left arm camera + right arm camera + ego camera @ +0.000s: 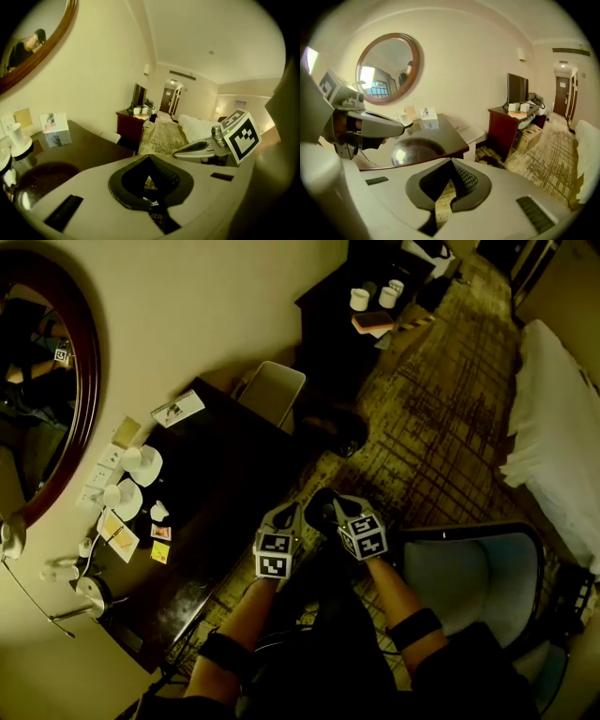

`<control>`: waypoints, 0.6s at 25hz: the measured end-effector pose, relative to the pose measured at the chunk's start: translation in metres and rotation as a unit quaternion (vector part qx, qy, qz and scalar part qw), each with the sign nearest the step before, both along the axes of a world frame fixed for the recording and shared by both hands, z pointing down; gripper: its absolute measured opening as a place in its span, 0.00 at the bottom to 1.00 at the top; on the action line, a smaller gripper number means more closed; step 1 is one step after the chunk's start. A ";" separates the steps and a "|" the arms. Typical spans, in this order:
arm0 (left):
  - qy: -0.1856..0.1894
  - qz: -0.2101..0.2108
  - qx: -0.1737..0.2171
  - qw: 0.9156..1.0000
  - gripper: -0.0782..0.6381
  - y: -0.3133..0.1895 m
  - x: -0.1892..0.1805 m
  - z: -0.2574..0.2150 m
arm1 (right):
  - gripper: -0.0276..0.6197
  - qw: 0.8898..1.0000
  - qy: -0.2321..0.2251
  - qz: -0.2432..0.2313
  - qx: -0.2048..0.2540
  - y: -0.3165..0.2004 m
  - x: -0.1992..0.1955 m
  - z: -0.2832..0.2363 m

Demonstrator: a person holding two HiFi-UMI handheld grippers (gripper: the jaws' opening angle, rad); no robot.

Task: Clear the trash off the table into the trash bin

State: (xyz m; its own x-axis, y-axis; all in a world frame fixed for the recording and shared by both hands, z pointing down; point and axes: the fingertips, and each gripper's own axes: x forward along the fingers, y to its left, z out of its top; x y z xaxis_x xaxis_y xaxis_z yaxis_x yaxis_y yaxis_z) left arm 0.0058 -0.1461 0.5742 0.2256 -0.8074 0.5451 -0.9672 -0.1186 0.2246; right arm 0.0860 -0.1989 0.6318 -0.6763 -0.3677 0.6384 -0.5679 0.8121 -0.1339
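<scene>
Dark wooden table (220, 507) set against the cream wall (206, 306). Beside its far end, white rectangular trash bin (272, 390). Off the table's near edge, left hand-held gripper (289, 517) and right hand-held gripper (328, 509) side by side, both clenched on nothing. Near the white cups on saucers (141, 465), small orange packet (160, 532) and yellow packet (160, 552) lying on the table, well apart from the bin.
</scene>
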 end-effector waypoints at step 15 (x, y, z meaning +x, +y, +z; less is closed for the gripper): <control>-0.055 -0.308 0.018 0.950 0.11 0.188 -0.216 -0.051 | 0.05 0.956 -0.062 -0.286 0.019 0.126 -0.238 -0.074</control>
State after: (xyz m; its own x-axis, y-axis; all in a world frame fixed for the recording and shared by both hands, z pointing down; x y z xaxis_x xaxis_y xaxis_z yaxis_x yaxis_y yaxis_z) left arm -0.2104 0.0415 0.5233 -0.3523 -0.7858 0.5083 -0.8730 0.4717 0.1241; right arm -0.1523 -0.0728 0.5575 -0.8435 0.0641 0.5334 -0.0108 0.9906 -0.1361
